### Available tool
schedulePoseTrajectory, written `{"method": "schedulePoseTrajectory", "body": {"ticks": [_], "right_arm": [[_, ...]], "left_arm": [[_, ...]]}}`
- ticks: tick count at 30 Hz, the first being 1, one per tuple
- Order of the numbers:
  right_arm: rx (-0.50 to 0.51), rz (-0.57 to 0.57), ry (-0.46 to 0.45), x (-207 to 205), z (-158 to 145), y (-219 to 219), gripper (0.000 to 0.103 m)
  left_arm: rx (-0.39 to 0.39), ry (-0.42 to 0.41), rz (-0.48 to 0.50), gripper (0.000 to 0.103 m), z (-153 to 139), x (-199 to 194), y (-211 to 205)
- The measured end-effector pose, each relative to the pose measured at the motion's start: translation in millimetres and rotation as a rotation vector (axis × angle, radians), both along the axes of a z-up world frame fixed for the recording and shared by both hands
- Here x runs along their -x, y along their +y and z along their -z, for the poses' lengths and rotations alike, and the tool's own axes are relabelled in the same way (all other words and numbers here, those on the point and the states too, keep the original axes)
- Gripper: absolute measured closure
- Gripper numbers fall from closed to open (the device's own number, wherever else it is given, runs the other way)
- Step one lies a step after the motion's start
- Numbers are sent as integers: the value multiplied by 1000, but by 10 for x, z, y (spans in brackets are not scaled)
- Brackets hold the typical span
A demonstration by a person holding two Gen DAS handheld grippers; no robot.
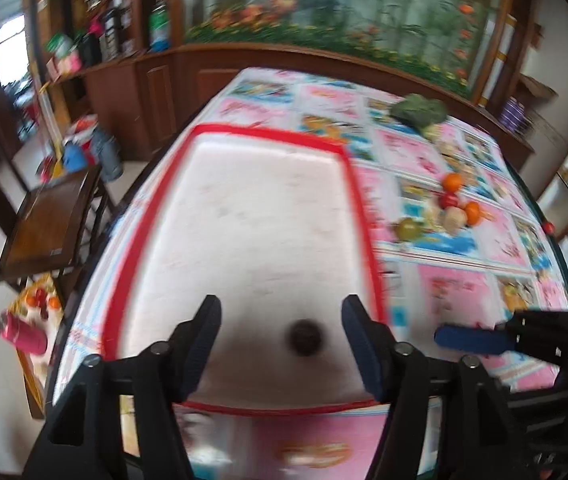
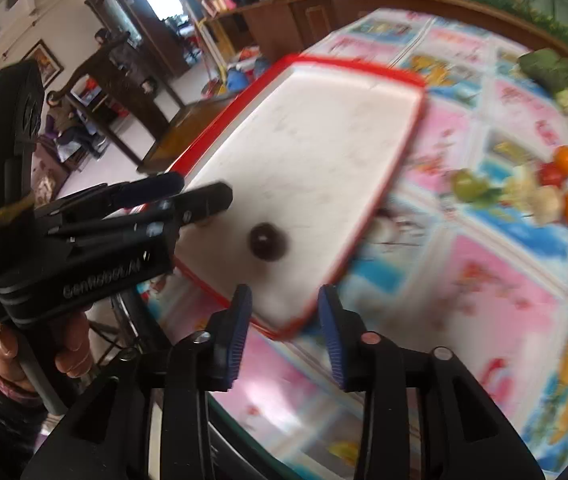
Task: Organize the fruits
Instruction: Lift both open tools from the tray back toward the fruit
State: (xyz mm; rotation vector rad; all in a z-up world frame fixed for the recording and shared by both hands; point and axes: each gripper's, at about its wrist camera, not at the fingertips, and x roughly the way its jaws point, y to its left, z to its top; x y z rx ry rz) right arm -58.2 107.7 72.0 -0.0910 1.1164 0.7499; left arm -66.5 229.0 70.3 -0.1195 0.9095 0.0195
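Hovering both grippers, left gripper and right gripper released and empty, over the tray, whose dark fruit, perhaps a plum, lies placed, fetch the table's fruit cluster next

Left gripper points steeply down, its two dark fingers spread well apart with nothing pressed between the pads. In the right wrist view it comes in from 9 o'clock, fingers aimed toward 3 o'clock, and a hand grips its handle at 8 o'clock, a dark sleeve below it. Right gripper also tilts steeply down, blue-padded fingers set narrower, a clear gap between them, holding nothing. In the left wrist view it enters from 3 o'clock
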Motion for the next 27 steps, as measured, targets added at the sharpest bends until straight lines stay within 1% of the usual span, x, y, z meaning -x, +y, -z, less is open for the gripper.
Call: {"method": "schedulePoseTrajectory", "body": {"ticks": [2,4,5,6,9,11,12,15,18,21,24,27], "right_arm": [[6,27,-31,9,-52,-221,67],[20,61,-50,10,-60,-436,67],[28,84,-54,-2,-53,-570,67],[34,106,-54,-12,-44,-674,66],[44,191,-37,-67,10,-1084,66],[45,261,-25,-129,63,-1392,66],[44,279,-21,-151,72,-1478,66],[42,343,-16,-234,91,-1778,66],[33,381,-5,-270,115,-2044,66],[16,396,-3,-300,128,-2203,66],[1,396,0,-344,162,-2263,66],[-19,383,17,-406,218,-2268,66]], "left_arm": [[1,-13,50,29,-61,-21,-212],[23,-25,105,26,-113,-56,-443],[33,-26,131,23,-124,-73,-542],[40,-27,159,22,-132,-100,-662],[26,-26,221,20,-107,-194,-1019],[2,-17,239,20,-54,-288,-1229],[-5,-12,245,20,-25,-334,-1295],[-15,16,239,20,81,-468,-1430],[-23,39,201,20,173,-625,-1431],[19,41,150,20,223,-757,-1339],[65,49,104,20,291,-881,-1232],[76,70,80,20,377,-1014,-1209]]}}
